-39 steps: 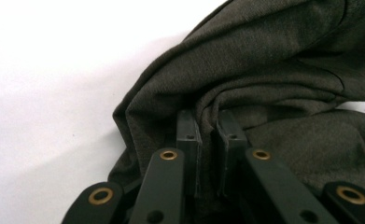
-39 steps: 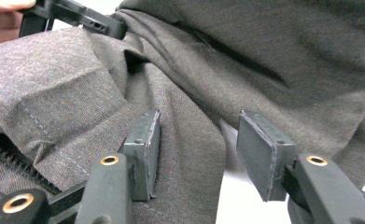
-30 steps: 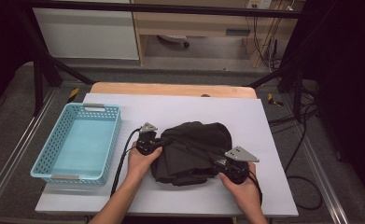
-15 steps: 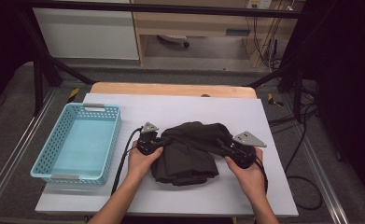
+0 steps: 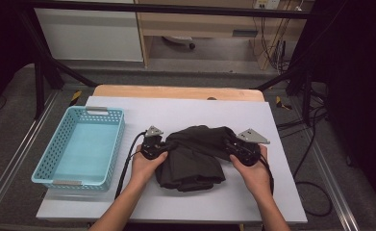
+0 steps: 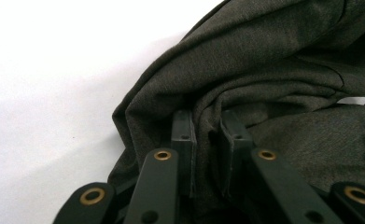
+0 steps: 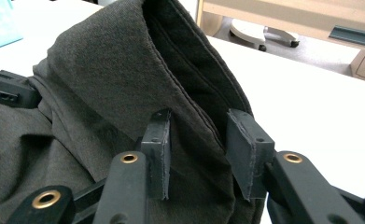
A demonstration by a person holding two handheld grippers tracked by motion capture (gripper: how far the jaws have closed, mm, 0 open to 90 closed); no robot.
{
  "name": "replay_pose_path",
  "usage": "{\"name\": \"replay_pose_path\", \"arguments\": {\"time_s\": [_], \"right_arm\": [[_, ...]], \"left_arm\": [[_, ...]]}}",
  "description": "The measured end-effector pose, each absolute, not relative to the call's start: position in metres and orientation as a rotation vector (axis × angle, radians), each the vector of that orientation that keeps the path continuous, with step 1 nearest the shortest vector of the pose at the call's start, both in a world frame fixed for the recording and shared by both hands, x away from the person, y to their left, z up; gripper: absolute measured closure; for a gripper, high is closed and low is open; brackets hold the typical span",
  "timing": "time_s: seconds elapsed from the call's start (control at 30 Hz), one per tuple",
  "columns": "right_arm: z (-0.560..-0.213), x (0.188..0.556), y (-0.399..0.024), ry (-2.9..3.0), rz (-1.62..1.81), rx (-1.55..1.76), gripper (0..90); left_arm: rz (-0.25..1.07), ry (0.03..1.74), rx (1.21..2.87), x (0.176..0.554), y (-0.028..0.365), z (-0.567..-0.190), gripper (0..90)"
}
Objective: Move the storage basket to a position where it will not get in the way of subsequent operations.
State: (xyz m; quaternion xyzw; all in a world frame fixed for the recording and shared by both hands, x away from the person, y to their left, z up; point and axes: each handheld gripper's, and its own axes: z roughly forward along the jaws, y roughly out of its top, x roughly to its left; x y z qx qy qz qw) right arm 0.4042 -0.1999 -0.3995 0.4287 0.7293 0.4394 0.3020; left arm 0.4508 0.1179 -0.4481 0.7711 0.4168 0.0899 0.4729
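A dark grey garment (image 5: 190,156) lies crumpled on the white table (image 5: 185,113), right of centre. My left gripper (image 5: 169,144) is at its left edge, shut on a thin fold of the cloth (image 6: 273,60); in the left gripper view (image 6: 208,140) the pads pinch that fold. At the garment's right edge is my right gripper (image 5: 229,144). Its jaws have just been closing, and in the right gripper view (image 7: 196,149) a thick hemmed fold (image 7: 101,70) sits between them, pressed by both pads and rising above them.
A light blue perforated basket (image 5: 116,139) stands at the table's left, with nothing in it. Bare white table (image 7: 311,102) lies behind and to the right of the garment. Cables trail off the right edge. A wooden strip (image 5: 176,91) runs along the far edge.
My right hand has moved away from the near edge along the garment's right side, and that side has bunched up. The left hand has stayed in place.
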Motion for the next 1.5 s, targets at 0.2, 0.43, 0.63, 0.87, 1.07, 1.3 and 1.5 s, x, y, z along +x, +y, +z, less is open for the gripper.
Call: {"name": "replay_pose_path", "arguments": {"time_s": [0.2,0.43,0.63,0.87,1.07,1.3,1.5], "right_arm": [[-0.399,0.408,-0.198,1.941,1.166,1.116,80.2],[-0.399,0.414,-0.201,1.935,1.197,1.128,87.3],[-0.393,0.433,-0.205,1.908,1.187,1.174,87.3],[-0.395,0.465,-0.209,1.882,1.181,1.252,87.3],[-0.403,0.493,-0.213,1.853,1.164,1.322,86.6],[-0.41,0.508,-0.216,1.824,1.141,1.382,66.0],[-0.403,0.49,-0.214,1.828,1.152,1.353,58.1]], "left_arm": [[0.228,1.016,1.894,0.45,0.118,-0.447,77.1],[0.246,1.015,1.887,0.448,0.118,-0.443,67.9],[0.287,1.013,1.848,0.441,0.122,-0.43,49.8],[0.319,0.952,1.876,0.425,0.117,-0.415,46.4],[0.353,0.923,1.89,0.416,0.111,-0.408,46.5],[0.384,0.895,1.902,0.411,0.103,-0.402,48.0],[0.396,0.856,1.903,0.411,0.095,-0.393,51.7]]}}
